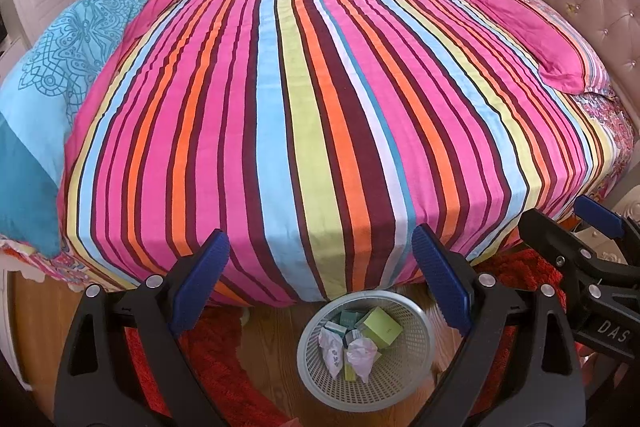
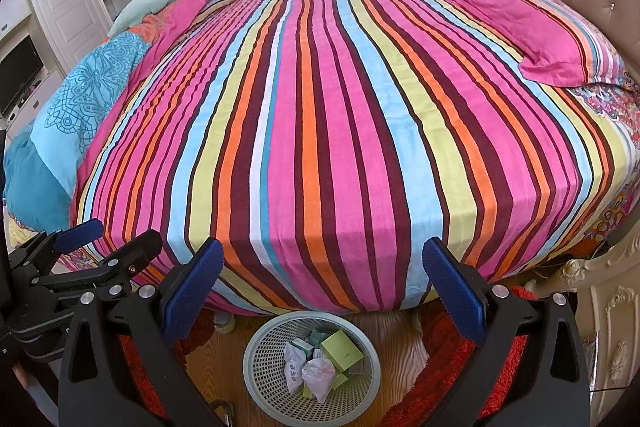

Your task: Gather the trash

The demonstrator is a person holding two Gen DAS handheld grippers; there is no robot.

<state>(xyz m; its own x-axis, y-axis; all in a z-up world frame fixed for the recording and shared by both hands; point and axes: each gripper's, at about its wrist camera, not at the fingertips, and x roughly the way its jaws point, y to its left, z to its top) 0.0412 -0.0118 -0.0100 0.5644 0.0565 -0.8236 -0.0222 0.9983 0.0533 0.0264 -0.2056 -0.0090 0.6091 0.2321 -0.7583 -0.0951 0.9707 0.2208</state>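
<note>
A black television screen (image 2: 18, 75) was seen only in the right wrist view. Both the left gripper (image 1: 320, 259) and right gripper (image 2: 322, 267) were held with jaws apart, empty. Just below and ahead, between the fingers, the white mesh plastic wastebasket (image 1: 416, 367) held crumpled paper (image 1: 362, 355) and a green carton (image 1: 382, 327), on wooden flooring (image 1: 276, 367) before the striped round bed (image 1: 300, 107).

Left tool (image 1: 320, 251): black frame, ribbed blue pads, silver screws; right tool (image 2: 323, 259) alike.
</note>
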